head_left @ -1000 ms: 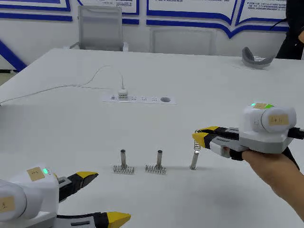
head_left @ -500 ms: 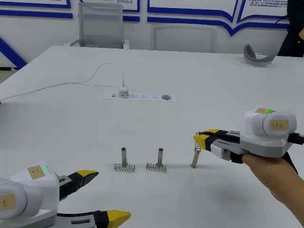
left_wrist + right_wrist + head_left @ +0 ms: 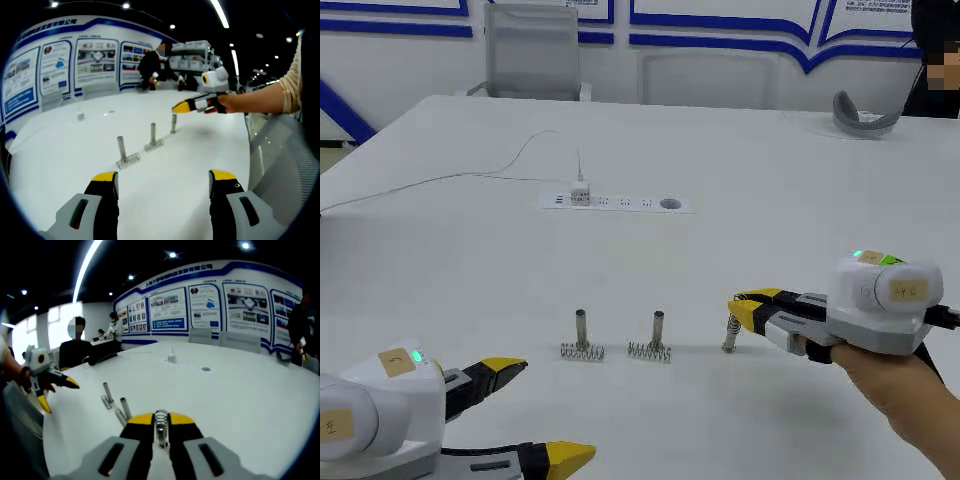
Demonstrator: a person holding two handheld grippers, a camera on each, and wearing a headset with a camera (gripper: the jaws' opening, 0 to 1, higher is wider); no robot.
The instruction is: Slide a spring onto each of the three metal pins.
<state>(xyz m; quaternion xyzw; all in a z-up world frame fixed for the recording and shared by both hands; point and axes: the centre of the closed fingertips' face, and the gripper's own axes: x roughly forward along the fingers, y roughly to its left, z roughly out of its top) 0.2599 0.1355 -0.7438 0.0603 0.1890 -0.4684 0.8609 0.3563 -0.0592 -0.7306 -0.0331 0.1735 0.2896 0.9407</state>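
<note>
Three metal pins stand in a row on the white table. A loose spring (image 3: 582, 351) lies flat at the foot of the left pin (image 3: 581, 326). Another spring (image 3: 649, 351) lies at the foot of the middle pin (image 3: 658, 325). My right gripper (image 3: 742, 304) is shut on a third spring (image 3: 160, 427), which stands upright over the right pin (image 3: 729, 339); the spring covers the pin's upper part. My left gripper (image 3: 544, 414) waits open and empty at the near left, well short of the pins (image 3: 121, 147).
A white power strip (image 3: 615, 205) with a plugged-in charger (image 3: 580, 191) and its cable lies behind the pins. A grey curved object (image 3: 860, 111) rests at the far right. Chairs stand beyond the table, and people stand in the background.
My right gripper has come down with the spring, which now sits lower on the right pin. The left gripper has stayed in place.
</note>
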